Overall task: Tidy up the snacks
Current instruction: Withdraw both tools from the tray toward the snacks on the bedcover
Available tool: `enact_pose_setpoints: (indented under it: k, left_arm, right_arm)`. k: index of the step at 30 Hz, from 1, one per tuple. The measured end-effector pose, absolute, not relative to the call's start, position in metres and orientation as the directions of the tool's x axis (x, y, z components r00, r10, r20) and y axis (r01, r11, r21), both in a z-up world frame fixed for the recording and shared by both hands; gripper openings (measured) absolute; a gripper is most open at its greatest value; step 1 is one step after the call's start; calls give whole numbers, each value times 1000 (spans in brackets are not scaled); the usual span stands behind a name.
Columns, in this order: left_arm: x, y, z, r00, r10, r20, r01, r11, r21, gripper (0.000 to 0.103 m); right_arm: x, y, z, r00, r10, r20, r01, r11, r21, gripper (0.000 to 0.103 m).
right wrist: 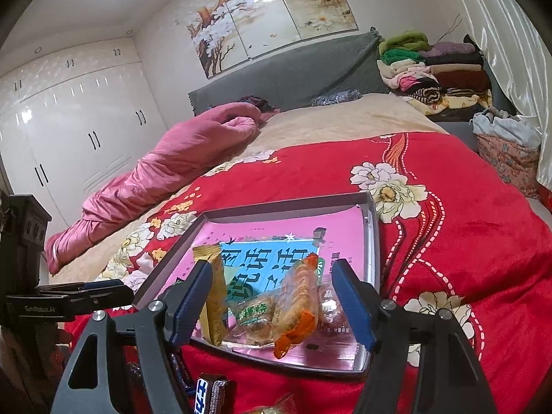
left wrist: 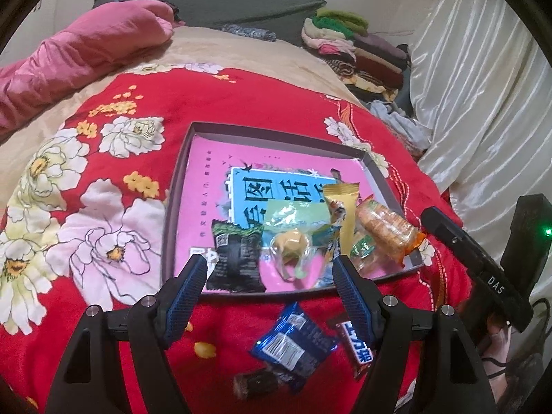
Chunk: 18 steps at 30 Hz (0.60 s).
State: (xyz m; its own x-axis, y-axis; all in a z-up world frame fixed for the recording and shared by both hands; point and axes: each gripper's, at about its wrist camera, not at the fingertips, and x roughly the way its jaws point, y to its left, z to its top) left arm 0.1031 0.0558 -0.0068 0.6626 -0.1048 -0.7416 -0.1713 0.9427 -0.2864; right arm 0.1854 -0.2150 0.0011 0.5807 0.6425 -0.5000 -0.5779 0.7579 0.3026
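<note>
Your left hand-held gripper [left wrist: 270, 277] and right hand-held gripper [right wrist: 272, 288] both stand spread, pinching nothing. The snacks [left wrist: 386, 233] lie in the shallow box [left wrist: 276, 138] on the red floral blanket [left wrist: 241, 103] of the bed. At 12 o'clock: grey headboard [right wrist: 276, 79]. At 10 o'clock: white wardrobe [right wrist: 76, 120].

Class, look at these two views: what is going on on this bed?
A person with two handheld grippers is gathering snacks into a shallow box on the red blanket. Both the left gripper and right gripper are open and empty. The orange cracker pack lies inside; a blue packet waits outside.
</note>
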Motion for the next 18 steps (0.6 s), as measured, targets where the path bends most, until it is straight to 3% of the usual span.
enact_pose_setpoints:
  k: [11, 13, 18]
  left_arm:
    - [94, 57, -14, 649, -107, -753, -160, 948, -274, 77]
    - [92, 55, -15, 646, -115, -755, -151, 950, -274, 82]
    - [87, 52, -22, 626, -126, -770, -142, 952, -271, 83]
  right_arm:
    - [171, -207, 1, 564, 645, -516, -617, 744, 257, 73]
    - [167, -206, 1, 561, 643, -521, -621, 743, 249, 74]
    - [156, -204, 1, 550, 648, -526, -640, 732, 232, 77]
